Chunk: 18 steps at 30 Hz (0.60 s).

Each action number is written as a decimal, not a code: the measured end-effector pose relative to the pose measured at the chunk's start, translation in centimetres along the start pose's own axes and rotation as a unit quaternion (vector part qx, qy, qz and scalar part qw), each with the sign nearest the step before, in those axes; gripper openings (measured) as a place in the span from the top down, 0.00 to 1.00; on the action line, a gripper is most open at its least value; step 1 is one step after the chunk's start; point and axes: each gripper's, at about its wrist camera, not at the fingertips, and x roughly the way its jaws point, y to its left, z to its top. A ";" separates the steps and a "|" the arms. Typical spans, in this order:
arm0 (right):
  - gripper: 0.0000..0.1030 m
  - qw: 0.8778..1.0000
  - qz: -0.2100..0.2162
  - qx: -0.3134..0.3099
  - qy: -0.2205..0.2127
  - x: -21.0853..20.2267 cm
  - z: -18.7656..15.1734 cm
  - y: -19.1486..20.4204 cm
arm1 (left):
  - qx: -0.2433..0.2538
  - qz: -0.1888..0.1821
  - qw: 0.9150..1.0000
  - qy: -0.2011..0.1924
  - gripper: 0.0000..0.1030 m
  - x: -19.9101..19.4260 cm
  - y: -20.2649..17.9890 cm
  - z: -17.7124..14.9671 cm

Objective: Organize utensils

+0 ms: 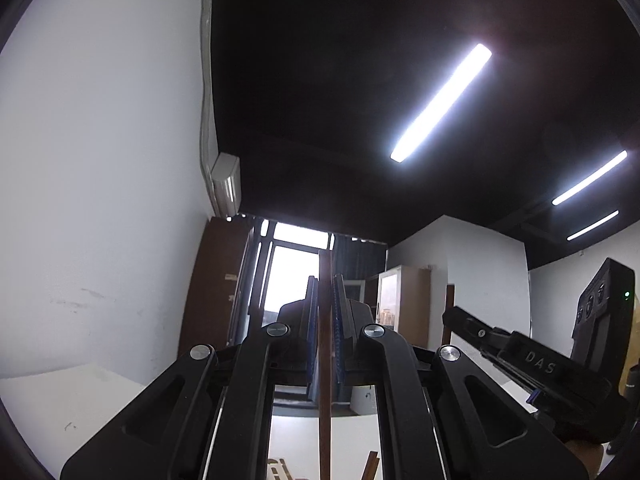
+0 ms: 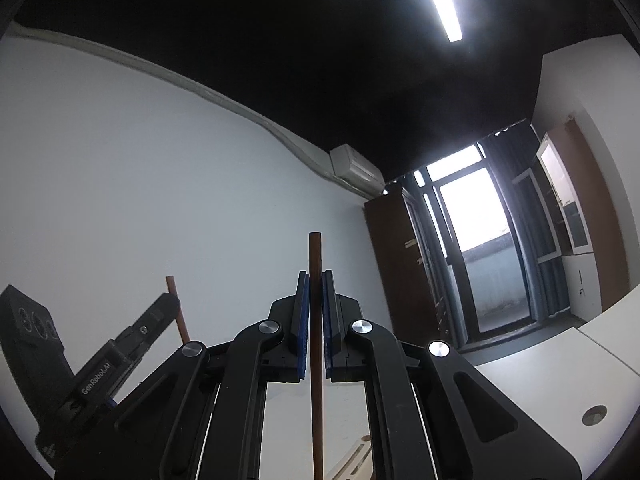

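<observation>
Two handheld grippers tilt up toward a dark ceiling, the left gripper [image 1: 326, 300] with jaws pinching one upright brown wooden chopstick [image 1: 325, 380] and the right gripper [image 2: 316, 300] with jaws pinching a second chopstick [image 2: 316, 360], above a white desk [image 2: 540, 376].

left gripper [image 1: 325, 300]: black linkage, silver pivot screws | right gripper [image 2: 316, 292]: blue ribbed pads, "DAS" lettering

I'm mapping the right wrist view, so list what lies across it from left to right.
left gripper with its brown stick → right gripper shut on a brown stick → air conditioner → brown cabinet → window → white desk
</observation>
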 end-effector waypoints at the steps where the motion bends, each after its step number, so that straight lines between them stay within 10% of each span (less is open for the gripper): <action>1: 0.94 1.000 0.001 -0.002 0.001 0.2 -0.3 -0.1 | 0.000 0.001 1.000 0.004 0.94 0.3 0.0 -0.4; 18: 0.93 0.997 -0.020 -0.012 0.079 1.0 -4.3 -0.7 | 0.028 -0.008 0.995 0.094 0.94 2.3 -1.0 -4.3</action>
